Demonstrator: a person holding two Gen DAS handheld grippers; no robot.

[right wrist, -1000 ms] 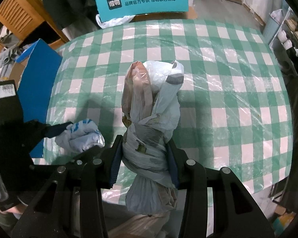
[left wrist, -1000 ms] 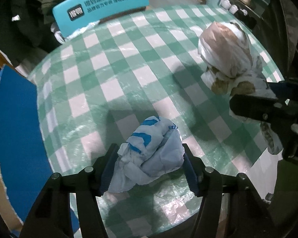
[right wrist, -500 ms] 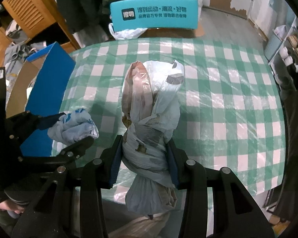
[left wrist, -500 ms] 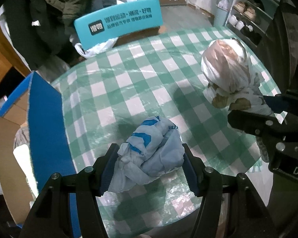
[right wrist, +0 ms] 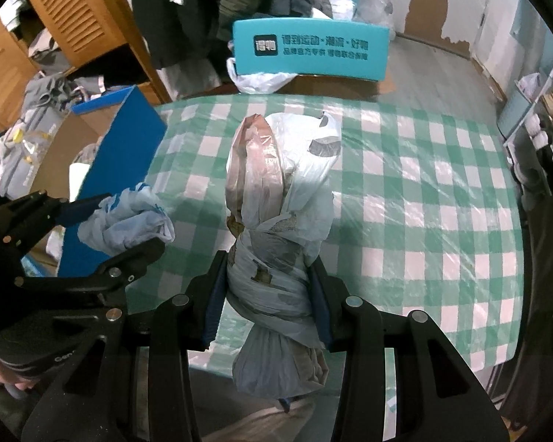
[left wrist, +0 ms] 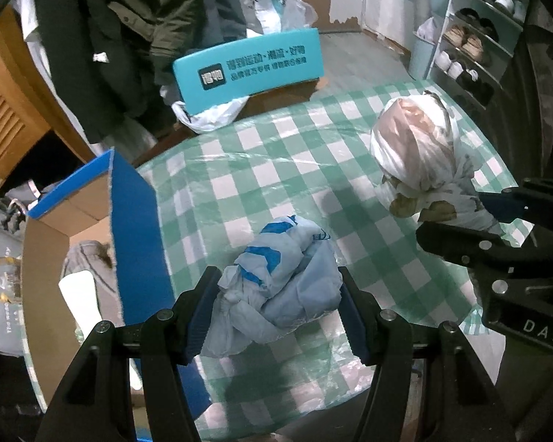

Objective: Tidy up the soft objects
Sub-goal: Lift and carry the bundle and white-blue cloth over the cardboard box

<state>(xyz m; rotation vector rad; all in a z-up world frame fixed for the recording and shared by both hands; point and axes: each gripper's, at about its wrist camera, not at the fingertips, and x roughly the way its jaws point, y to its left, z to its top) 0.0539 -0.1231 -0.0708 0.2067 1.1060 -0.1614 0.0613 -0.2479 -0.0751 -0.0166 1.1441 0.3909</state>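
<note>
Above the checked table's (left wrist: 276, 169) near-left corner, blue-printed bag (left wrist: 280, 280) pinched in left gripper (left wrist: 276, 309), nearer the open box (left wrist: 73, 221) off that edge than knotted bundle (right wrist: 276, 243), upright in right gripper (right wrist: 267, 305).

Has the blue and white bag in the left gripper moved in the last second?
Yes. The blue and white bag, clamped in the left gripper, has risen from the checked table, which now looks smaller and farther below.
</note>
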